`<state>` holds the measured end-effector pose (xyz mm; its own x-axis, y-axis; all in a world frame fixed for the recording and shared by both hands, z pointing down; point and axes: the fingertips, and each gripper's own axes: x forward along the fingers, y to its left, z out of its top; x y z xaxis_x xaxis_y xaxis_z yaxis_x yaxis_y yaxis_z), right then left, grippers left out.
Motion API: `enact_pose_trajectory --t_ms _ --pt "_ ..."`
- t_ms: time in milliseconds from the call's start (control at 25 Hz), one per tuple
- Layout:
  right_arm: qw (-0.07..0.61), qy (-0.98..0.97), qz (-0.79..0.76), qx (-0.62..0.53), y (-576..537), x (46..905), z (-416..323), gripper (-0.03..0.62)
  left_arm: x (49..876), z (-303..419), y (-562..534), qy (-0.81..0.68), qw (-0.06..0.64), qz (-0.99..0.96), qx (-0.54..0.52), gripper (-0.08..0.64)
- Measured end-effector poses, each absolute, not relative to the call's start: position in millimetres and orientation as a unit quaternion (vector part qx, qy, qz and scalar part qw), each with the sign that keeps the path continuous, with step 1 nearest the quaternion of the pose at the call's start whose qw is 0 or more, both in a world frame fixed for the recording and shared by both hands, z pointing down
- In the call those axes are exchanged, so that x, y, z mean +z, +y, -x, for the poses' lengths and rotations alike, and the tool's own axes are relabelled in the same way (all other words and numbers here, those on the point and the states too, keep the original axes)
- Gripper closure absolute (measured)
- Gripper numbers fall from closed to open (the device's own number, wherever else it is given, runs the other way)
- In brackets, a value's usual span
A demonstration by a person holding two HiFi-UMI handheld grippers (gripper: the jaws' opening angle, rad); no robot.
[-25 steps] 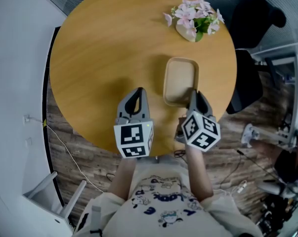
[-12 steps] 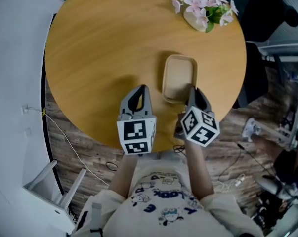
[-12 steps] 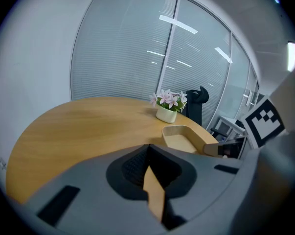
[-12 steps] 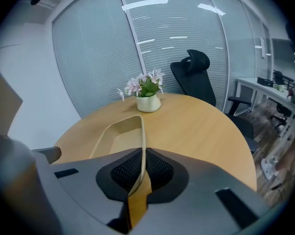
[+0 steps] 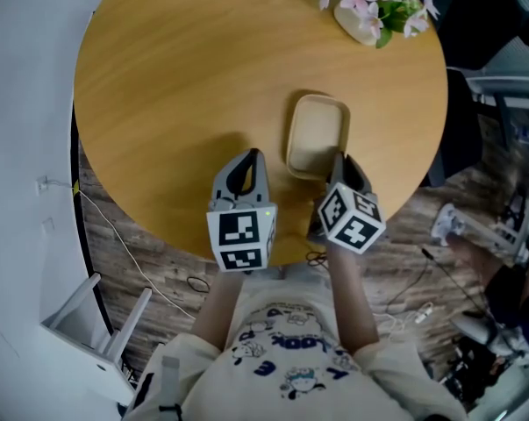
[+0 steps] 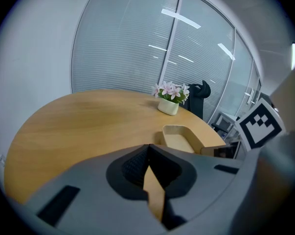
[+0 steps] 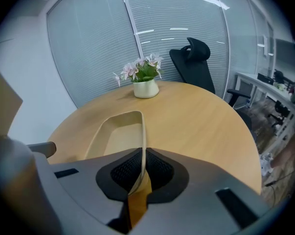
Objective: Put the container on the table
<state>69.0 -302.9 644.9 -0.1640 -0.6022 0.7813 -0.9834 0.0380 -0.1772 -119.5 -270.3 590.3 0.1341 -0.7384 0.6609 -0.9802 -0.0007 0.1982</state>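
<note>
Beige plastic, the thin rim of the container (image 7: pixel 119 131), is pinched between the black ribbed pads (image 7: pixel 159 171) of the right gripper (image 7: pixel 142 153). The jaws are closed onto the wall at its near right corner, and the wall is seen slightly bent between them. The container is an open, empty tray, set lengthwise away from the person. It lies on or just above the round wooden table (image 7: pixel 196 116), near the front edge; contact between base and wood cannot be confirmed. The left gripper (image 6: pixel 148 148) is held just beside the tray, to its left. Its jaws are brought together on nothing, and only bare wood is seen through the slit. A flower pot (image 7: pixel 146 88) stands well apart at the far edge.

Three risks are judged from this. If the grip is released while the base is tilted or raised, the tray may drop and skid. If the gripper is drawn back before the jaws are parted, the tray could be dragged off the near edge. The thin wall may also be creased by the pinch.
</note>
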Motion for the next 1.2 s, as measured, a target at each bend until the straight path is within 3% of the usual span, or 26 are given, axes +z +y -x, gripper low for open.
enact_pose_trajectory --t_ms 240,400,1200 --pt "0.273 -0.671 -0.58 0.373 -299.4 655.1 -69.3 0.569 591.3 117.8 -268.1 -0.629 0.318 -0.683 0.191 0.557" --pt "0.263 -0.679 -0.579 0.366 -302.7 643.3 -69.8 0.509 582.1 118.3 -268.6 -0.636 0.305 -0.683 0.188 0.557" --pt "0.097 -0.801 -0.565 0.172 -298.7 444.2 -70.1 0.56 422.0 102.2 -256.4 -0.677 0.158 -0.712 0.096 0.557"
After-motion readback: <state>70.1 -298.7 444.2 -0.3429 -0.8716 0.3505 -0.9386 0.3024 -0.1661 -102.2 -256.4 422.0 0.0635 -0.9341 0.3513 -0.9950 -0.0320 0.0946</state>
